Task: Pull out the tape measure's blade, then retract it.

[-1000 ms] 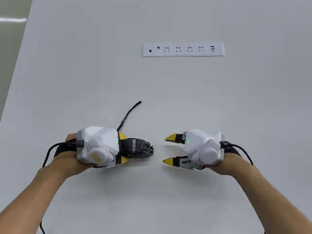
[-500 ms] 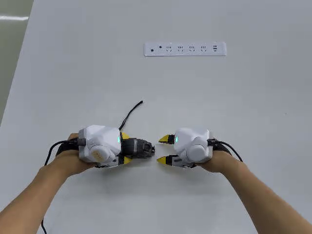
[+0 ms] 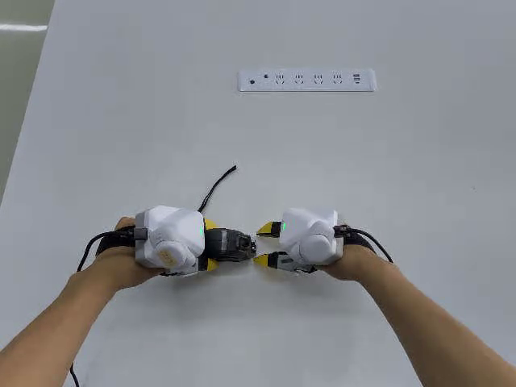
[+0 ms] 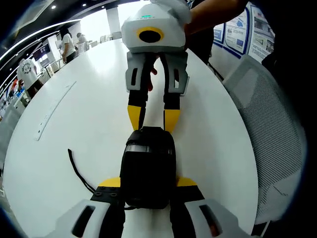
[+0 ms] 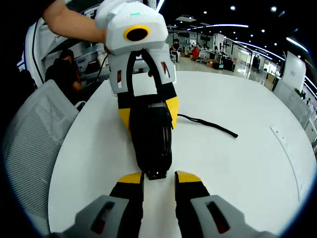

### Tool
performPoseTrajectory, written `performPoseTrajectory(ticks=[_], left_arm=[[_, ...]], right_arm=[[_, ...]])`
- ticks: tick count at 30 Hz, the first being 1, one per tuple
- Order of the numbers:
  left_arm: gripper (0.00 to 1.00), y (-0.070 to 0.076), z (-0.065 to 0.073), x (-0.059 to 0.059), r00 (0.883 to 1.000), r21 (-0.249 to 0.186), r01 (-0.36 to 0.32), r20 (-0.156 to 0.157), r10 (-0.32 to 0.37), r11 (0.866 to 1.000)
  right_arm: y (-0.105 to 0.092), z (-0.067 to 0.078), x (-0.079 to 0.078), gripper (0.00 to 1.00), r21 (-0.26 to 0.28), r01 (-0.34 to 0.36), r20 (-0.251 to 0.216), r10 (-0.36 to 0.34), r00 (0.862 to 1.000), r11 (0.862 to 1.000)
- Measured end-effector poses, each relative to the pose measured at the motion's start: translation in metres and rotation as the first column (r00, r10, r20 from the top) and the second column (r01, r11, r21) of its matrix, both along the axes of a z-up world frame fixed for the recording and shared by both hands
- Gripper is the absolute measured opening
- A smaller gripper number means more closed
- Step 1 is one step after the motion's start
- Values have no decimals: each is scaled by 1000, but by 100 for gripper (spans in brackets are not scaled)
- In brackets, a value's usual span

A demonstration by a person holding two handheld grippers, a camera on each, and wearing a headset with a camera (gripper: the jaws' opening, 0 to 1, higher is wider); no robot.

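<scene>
A black tape measure (image 3: pixel 229 244) lies sideways just above the white table, and my left gripper (image 3: pixel 208 244) is shut on its body. In the left gripper view the case (image 4: pixel 148 166) sits between my yellow fingertips (image 4: pixel 110 182). My right gripper (image 3: pixel 261 244) faces it from the right, open, one jaw on each side of the case's front end. Seen from the right gripper view, the blade's small end tab (image 5: pixel 157 174) sits just between that gripper's (image 5: pixel 159 177) fingertips (image 5: pixel 132 178), not pinched. The case's black wrist strap (image 3: pixel 216 187) trails off across the table.
A white power strip (image 3: pixel 306 80) lies far back on the white table (image 3: pixel 403 185). A grey mesh chair (image 4: pixel 277 129) stands beside the table's edge. People and desks show far off in the room behind.
My right gripper has moved left, from a gap away to having its open jaws at the tape measure's front end. The left gripper and the case have stayed put.
</scene>
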State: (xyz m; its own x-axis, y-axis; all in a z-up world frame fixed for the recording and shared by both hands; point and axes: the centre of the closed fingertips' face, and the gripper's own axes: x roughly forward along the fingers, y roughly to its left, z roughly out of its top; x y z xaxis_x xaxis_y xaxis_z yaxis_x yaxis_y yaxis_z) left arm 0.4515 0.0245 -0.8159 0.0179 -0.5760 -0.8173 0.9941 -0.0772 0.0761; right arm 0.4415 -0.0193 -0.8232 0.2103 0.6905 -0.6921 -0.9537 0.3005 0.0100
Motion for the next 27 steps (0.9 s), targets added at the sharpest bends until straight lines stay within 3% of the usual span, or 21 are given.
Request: performPoseTrajectory(ticks=[12, 19, 21, 27], left_arm=[[31, 0, 1, 1, 1000, -25, -11, 7, 11, 1000], [31, 0, 2, 1, 1000, -40, -15, 5, 15, 999], [31, 0, 2, 1, 1000, -40, -15, 5, 15, 999], [31, 0, 2, 1, 1000, -43, -14, 2, 14, 999]], right_arm=[[3, -9, -4, 15, -48, -47, 4, 47, 999, 998], [5, -7, -4, 14, -37, -52, 12, 52, 999, 998], [4, -7, -4, 13, -24, -22, -15, 22, 1000, 999], [4, -7, -4, 12, -22, -29, -9, 29, 1000, 999]])
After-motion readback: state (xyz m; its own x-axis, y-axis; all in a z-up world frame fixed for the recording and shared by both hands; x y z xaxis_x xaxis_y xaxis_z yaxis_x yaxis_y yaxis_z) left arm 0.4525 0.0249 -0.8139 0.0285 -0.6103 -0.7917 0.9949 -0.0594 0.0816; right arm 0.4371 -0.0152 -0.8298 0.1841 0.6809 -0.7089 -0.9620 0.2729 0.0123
